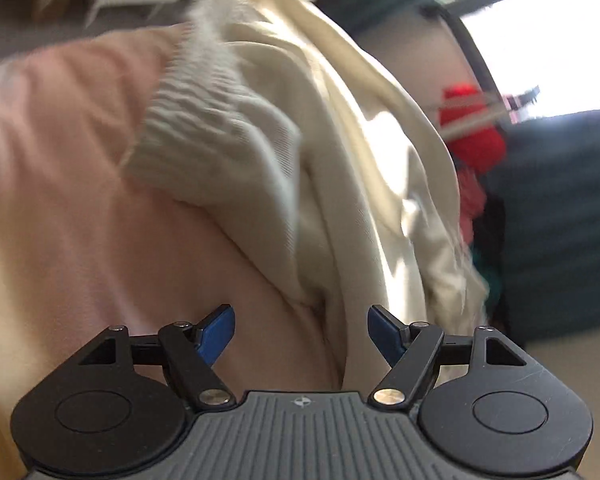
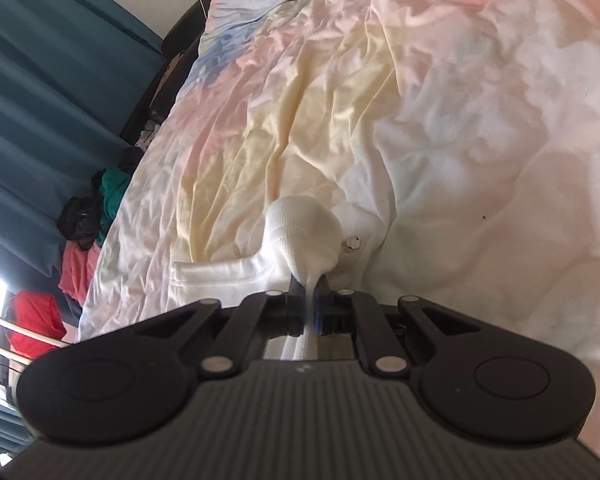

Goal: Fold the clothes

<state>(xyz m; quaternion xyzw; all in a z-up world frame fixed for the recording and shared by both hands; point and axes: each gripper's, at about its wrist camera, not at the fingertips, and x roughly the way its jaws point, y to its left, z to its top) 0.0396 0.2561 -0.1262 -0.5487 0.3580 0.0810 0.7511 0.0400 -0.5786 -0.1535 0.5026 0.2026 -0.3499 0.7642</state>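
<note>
The left claw point(image 1: 301, 334) stands open, its blue pads point(image 1: 216, 334) spread wide with nothing pressed between them; only the pink bedspread point(image 1: 72, 184) and the edge of the cream sweater point(image 1: 284, 152) show in the gap beyond. In this blurred view the sweater fills the middle of the frame, running from the upper centre down toward the claw, with a ribbed cuff point(image 1: 204, 136) lying over the pink cloth at centre left. At the right edge a red garment point(image 1: 474, 136) hangs by teal curtains point(image 1: 560, 208).

The right claw point(image 2: 309, 300) is closed on a pinch of the same sweater point(image 2: 300, 224), the white knit bunching into a rounded lump just above the pads, at the lower centre of the frame. A small round button point(image 2: 353, 243) sits just right of the lump, and a flat part of the garment lies on the bed to the left of the claw. The bed's pastel sheet point(image 2: 480, 100) covers most of the frame. Along the left side, dark, green and pink clothes point(image 2: 96, 216) are piled beside the bed, against teal curtains point(image 2: 40, 92).
</note>
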